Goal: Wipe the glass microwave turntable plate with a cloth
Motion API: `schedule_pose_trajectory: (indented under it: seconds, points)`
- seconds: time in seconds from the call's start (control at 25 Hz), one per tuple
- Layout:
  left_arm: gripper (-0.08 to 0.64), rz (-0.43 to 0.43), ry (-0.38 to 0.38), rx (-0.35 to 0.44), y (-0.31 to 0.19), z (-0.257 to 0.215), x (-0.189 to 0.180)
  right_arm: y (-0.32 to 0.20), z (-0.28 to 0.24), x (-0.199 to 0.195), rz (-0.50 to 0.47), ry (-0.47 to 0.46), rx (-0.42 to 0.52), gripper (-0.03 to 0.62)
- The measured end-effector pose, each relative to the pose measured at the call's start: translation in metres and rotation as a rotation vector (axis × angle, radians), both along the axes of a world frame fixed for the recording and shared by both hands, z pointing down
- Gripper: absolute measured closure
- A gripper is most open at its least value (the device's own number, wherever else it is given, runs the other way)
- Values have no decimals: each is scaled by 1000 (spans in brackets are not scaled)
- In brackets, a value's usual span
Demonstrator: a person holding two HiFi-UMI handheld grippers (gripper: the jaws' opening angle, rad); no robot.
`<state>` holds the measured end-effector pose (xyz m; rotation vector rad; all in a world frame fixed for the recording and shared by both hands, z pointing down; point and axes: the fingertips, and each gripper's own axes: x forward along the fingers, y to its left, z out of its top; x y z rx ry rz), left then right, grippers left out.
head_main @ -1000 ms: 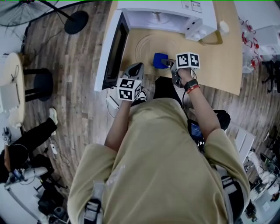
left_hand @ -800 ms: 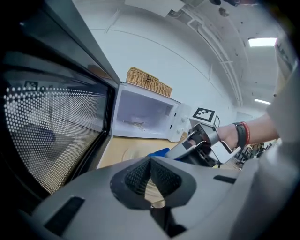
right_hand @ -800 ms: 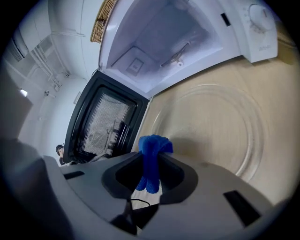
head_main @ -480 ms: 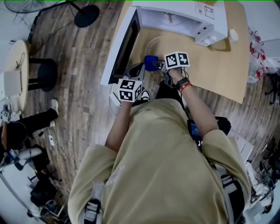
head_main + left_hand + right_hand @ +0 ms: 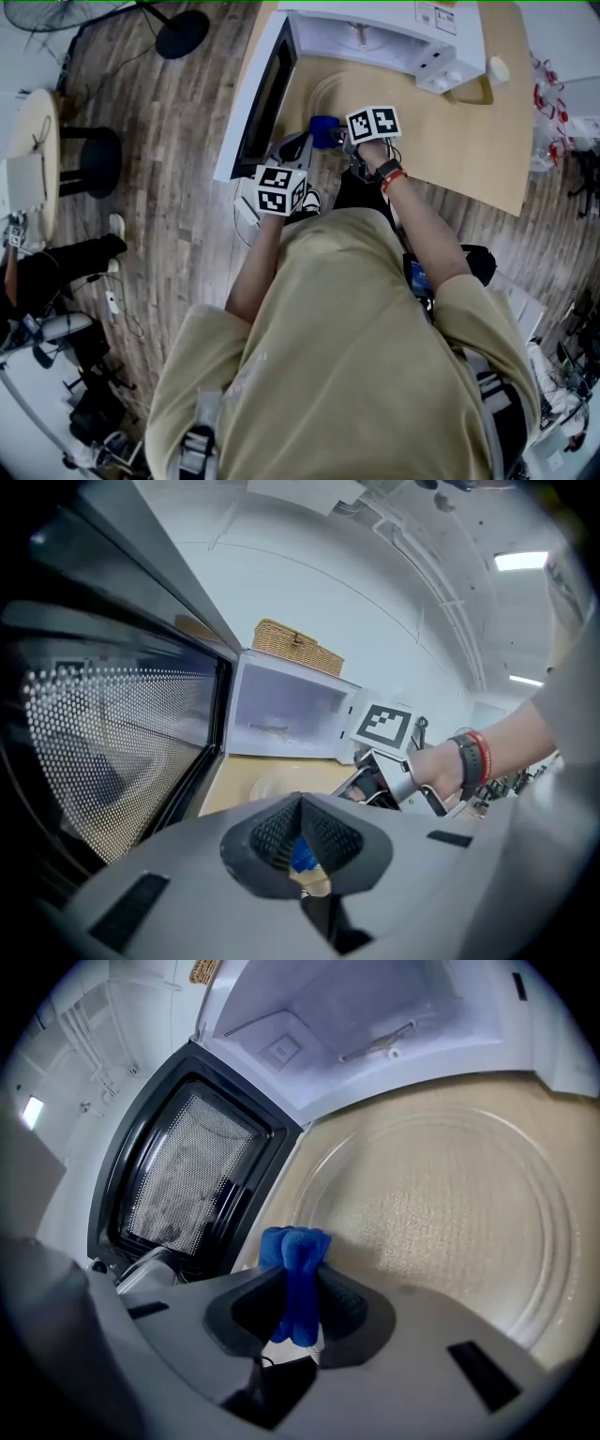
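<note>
Glass plate [image 5: 450,1213], just one, lies flat; right claw [image 5: 300,1290] clenches the one blue cloth [image 5: 295,1251] (left claw [image 5: 300,808] pinched shut, empty).

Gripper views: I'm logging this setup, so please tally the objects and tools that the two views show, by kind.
Microwave oven: 1
Glass turntable plate: 1
Blue cloth: 1
Wicker basket: 1
Grippers: 2 (left gripper, right gripper)
Total: 6
</note>
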<state>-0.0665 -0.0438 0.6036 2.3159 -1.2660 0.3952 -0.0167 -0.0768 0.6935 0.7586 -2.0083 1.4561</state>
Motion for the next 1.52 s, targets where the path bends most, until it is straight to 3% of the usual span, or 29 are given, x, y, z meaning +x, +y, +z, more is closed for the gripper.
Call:
schedule_pose_trajectory:
  seconds: [0.88, 1.52]
  points:
    - [541, 73, 7, -1, -2, 1, 20, 10, 0, 49, 68, 27, -8, 497]
    - [541, 148, 32, 1, -6, 0, 53, 23, -2, 113, 169, 67, -12, 497]
